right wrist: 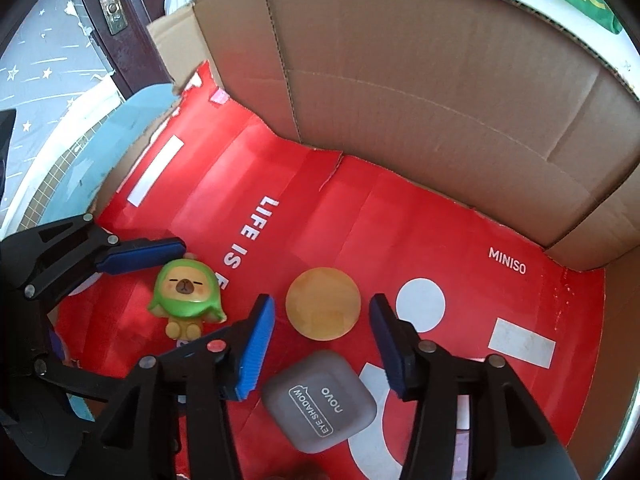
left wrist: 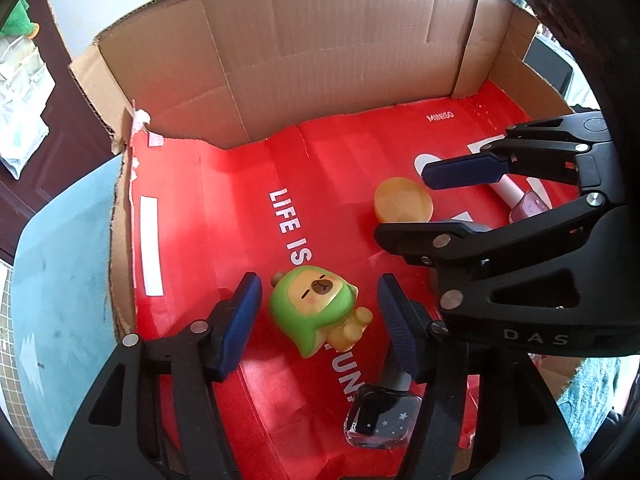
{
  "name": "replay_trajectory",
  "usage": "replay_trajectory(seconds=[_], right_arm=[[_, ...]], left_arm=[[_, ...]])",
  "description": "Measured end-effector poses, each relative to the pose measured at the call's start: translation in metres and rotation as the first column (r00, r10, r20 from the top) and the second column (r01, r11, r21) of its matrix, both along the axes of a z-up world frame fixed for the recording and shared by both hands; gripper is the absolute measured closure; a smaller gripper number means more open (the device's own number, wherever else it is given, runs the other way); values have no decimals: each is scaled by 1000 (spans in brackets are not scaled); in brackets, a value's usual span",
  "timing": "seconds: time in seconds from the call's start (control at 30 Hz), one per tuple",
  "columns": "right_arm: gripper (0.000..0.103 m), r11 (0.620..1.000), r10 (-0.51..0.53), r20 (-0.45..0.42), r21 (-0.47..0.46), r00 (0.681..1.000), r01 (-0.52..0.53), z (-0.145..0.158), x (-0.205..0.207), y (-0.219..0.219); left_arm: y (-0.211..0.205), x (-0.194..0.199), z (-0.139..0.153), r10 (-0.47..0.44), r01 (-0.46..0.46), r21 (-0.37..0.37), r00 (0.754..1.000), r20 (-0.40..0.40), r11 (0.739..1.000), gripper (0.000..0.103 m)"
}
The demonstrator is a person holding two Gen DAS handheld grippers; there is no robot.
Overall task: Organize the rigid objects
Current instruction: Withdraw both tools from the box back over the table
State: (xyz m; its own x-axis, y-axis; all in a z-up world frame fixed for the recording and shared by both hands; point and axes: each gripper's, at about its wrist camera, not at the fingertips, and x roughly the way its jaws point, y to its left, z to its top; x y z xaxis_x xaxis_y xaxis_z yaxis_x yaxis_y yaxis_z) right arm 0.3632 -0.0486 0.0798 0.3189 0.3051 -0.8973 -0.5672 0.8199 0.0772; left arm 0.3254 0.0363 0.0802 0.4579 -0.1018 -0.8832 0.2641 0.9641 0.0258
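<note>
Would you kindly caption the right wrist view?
Open right gripper straddles round yellow disc on red paper liner.

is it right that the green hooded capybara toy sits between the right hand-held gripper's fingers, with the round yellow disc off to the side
Not quite. The left wrist view shows the capybara toy between the left hand-held gripper fingers. The round yellow disc does lie off to the side.

The right gripper (left wrist: 404, 196) is hiding part of the pink bottle (left wrist: 528, 204); the dark bottle (left wrist: 380, 420) is sitting partly behind the left gripper (left wrist: 320, 320).
</note>
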Motion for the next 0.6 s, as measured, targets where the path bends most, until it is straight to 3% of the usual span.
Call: replay_trajectory(seconds=[0.1,0.23,0.6], right_arm=[[47,1000,-3,10,16,1000,2,9,-5,-4],[46,999,-21,36,40,999,20,27,-15,-14],[22,987,-100,206,144,974,71,106,-78,-68]], left_arm=[[1,-6,6,11,-10,-6,1000,20,1000,42],[3,-21,21,31,-30,-20,997,68,999,32],[11,-83,74,113,-75,-168,967,227,983,25]])
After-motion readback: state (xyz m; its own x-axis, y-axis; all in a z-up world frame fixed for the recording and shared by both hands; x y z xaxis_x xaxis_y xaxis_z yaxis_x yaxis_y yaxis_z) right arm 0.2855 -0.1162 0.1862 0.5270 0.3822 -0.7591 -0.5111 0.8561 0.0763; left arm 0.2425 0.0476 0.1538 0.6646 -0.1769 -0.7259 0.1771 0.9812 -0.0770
